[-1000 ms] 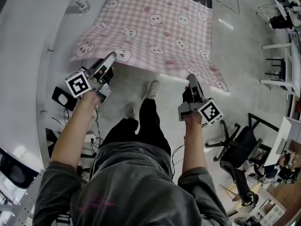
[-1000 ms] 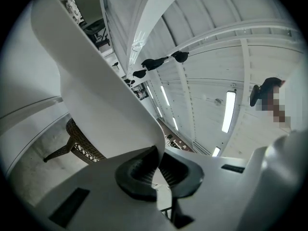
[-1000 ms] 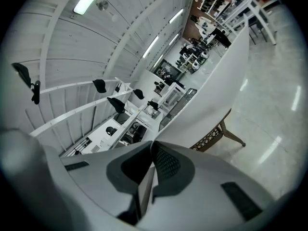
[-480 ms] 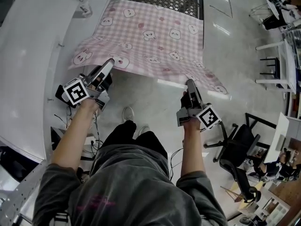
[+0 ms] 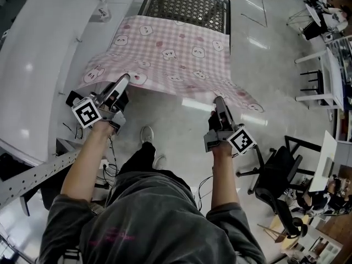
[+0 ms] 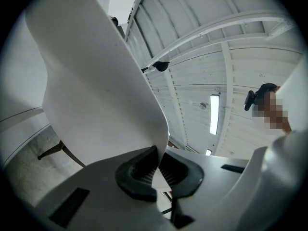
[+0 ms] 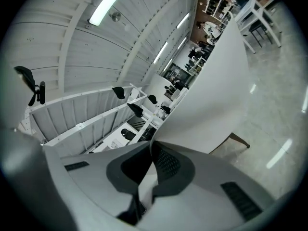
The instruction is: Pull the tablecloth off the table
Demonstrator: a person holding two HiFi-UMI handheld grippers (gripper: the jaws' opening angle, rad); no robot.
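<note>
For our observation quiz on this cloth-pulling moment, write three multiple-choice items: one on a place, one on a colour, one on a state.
1. Which edge of the tablecloth do the left tool and right tool hold?
A the edge nearest the person
B the far edge
C no edge at all

2. The tablecloth is:
A plain blue
B pink checked with animal faces
C green striped

3. Both tools are:
A open and empty
B shut on nothing
C shut on the tablecloth

Key:
1 A, the head view shows both tools meeting the near edge.
2 B, pink checks with small faces show on the cloth spread over the table.
3 C, each tool's own view shows cloth pinched between its jaws.
</note>
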